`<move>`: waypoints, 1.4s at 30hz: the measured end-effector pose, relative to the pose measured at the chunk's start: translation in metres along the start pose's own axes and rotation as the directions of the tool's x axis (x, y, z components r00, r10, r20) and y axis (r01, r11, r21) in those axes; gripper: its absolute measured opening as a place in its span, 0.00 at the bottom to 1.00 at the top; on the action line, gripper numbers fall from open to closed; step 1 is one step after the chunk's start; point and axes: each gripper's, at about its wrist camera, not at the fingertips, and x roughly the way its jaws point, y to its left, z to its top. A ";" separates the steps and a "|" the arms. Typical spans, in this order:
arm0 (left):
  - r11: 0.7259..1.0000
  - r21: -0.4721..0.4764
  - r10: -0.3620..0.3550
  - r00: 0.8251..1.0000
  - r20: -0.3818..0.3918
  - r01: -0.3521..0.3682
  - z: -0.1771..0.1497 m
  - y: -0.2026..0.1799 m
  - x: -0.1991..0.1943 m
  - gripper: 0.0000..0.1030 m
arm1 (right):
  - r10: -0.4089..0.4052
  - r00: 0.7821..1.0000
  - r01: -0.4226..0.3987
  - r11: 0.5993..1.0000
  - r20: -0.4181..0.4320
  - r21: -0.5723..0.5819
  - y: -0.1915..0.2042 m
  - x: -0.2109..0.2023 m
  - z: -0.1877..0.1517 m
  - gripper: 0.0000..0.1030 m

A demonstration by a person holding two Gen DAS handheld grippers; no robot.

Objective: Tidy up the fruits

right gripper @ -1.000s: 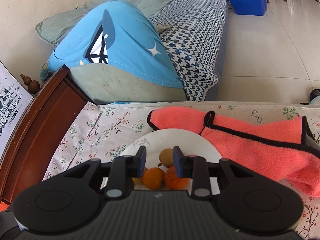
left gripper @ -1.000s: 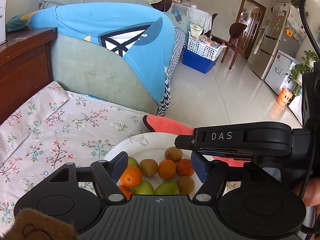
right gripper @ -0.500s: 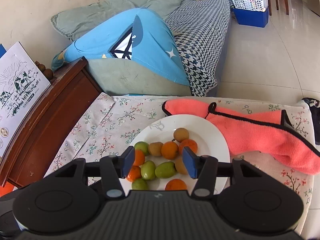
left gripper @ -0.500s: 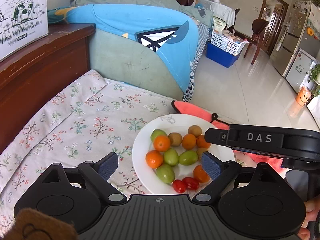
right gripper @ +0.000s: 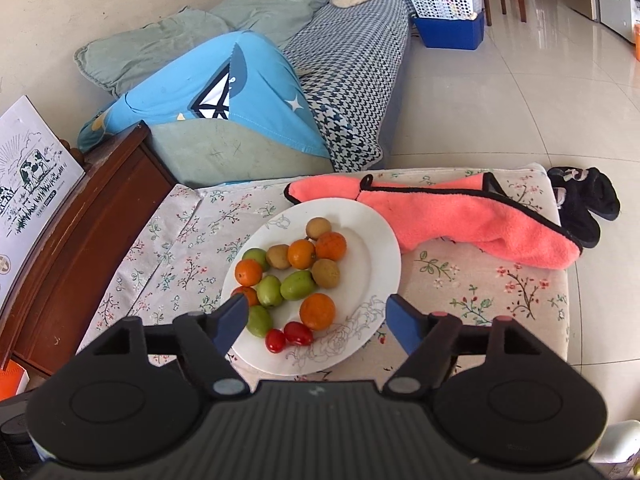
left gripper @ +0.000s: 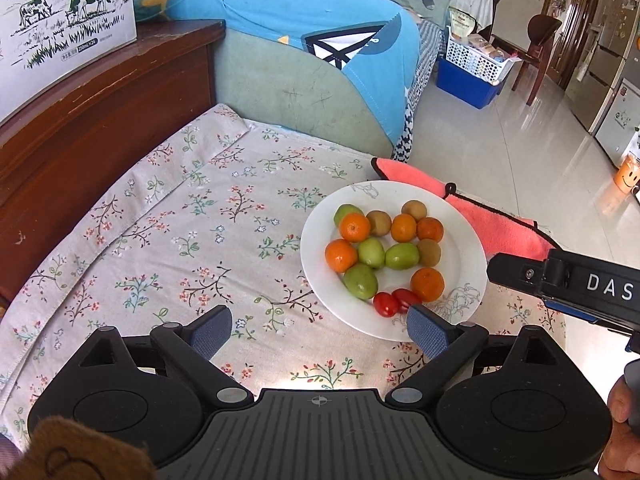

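Observation:
A white plate (left gripper: 468, 240) (right gripper: 372, 236) on the floral tablecloth holds several oranges (left gripper: 341, 255) (right gripper: 317, 311), green fruits (left gripper: 401, 256) (right gripper: 297, 284), brown round fruits (left gripper: 378, 223) (right gripper: 325, 273) and two cherry tomatoes (left gripper: 386, 304) (right gripper: 298, 333). My left gripper (left gripper: 320, 334) hovers above the near-left side of the plate, its jaws still opening wide with only cloth showing between them. Above the plate's near edge, my right gripper (right gripper: 316, 326) is opening too; the tomatoes and an orange lie below its gap, untouched. The right gripper's body (left gripper: 568, 284) shows at the left view's right edge.
A pink cloth (right gripper: 480, 216) lies behind the plate. A dark wooden cabinet (left gripper: 80, 120) with a white cow-print carton (left gripper: 60, 20) borders the table's left. A sofa with a blue cover (right gripper: 224, 92) stands behind. Black slippers (right gripper: 584, 204) lie on the tiled floor at the right.
Both grippers have pulled back and up from the plate and opened their jaws; the whole plate of fruit has come into view. Nothing is carried.

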 end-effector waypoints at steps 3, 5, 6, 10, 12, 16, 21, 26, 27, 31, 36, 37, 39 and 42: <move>1.000 0.004 0.025 1.000 0.003 -0.025 -0.001 0.001 -0.003 0.93 | -0.034 0.999 0.034 0.999 -0.010 -0.001 -0.002 -0.004 -0.007 0.77; 0.999 0.002 0.042 0.999 0.005 -0.042 0.001 0.002 -0.003 0.93 | -0.053 0.998 0.053 0.999 -0.019 -0.002 -0.002 -0.005 -0.012 0.77; 0.999 -0.001 0.049 0.999 0.005 -0.049 0.002 0.003 -0.004 0.93 | -0.065 0.998 0.065 0.998 -0.024 -0.002 -0.003 -0.004 -0.014 0.78; 0.997 -0.004 0.075 0.997 0.007 -0.075 0.006 0.006 -0.001 0.93 | -0.103 0.994 0.103 0.995 -0.047 0.003 -0.004 0.000 -0.016 0.80; 0.996 -0.006 0.091 0.996 0.008 -0.091 0.008 0.007 0.000 0.93 | -0.118 0.992 0.118 0.993 -0.051 0.005 -0.003 0.002 -0.016 0.81; 0.993 -0.004 0.120 0.993 0.004 -0.120 0.013 0.007 0.004 0.93 | -0.145 0.988 0.146 0.989 -0.059 0.006 -0.001 0.006 -0.016 0.84; 0.990 0.011 0.140 0.990 -0.019 -0.139 0.014 0.003 0.013 0.93 | -0.179 0.982 0.178 0.984 -0.056 -0.017 0.006 0.010 -0.016 0.88; 0.988 0.023 0.151 0.988 -0.026 -0.150 0.014 -0.001 0.018 0.93 | -0.229 0.972 0.225 0.970 -0.042 -0.089 0.017 0.013 -0.018 0.90; 0.987 0.024 0.157 0.987 -0.028 -0.156 0.014 -0.001 0.019 0.93 | -0.240 0.970 0.235 0.966 -0.038 -0.105 0.019 0.014 -0.019 0.91; 0.984 0.031 0.177 0.983 -0.038 -0.176 0.013 -0.002 0.024 0.93 | -0.278 0.960 0.272 0.952 -0.028 -0.142 0.024 0.016 -0.019 0.93; 0.980 0.036 0.195 0.980 -0.039 -0.194 0.012 -0.003 0.026 0.93 | -0.293 0.956 0.285 0.947 -0.032 -0.150 0.026 0.018 -0.020 0.93; 0.979 0.037 0.200 0.979 -0.039 -0.198 0.012 -0.003 0.026 0.93 | -0.294 0.955 0.286 0.947 -0.034 -0.148 0.026 0.019 -0.020 0.93; 0.978 0.037 0.205 0.978 -0.040 -0.204 0.012 -0.003 0.026 0.93 | -0.295 0.955 0.287 0.947 -0.040 -0.145 0.026 0.020 -0.020 0.93; 0.977 0.039 0.210 0.977 -0.044 -0.209 0.011 -0.004 0.028 0.93 | -0.300 0.953 0.291 0.945 -0.043 -0.147 0.027 0.021 -0.021 0.93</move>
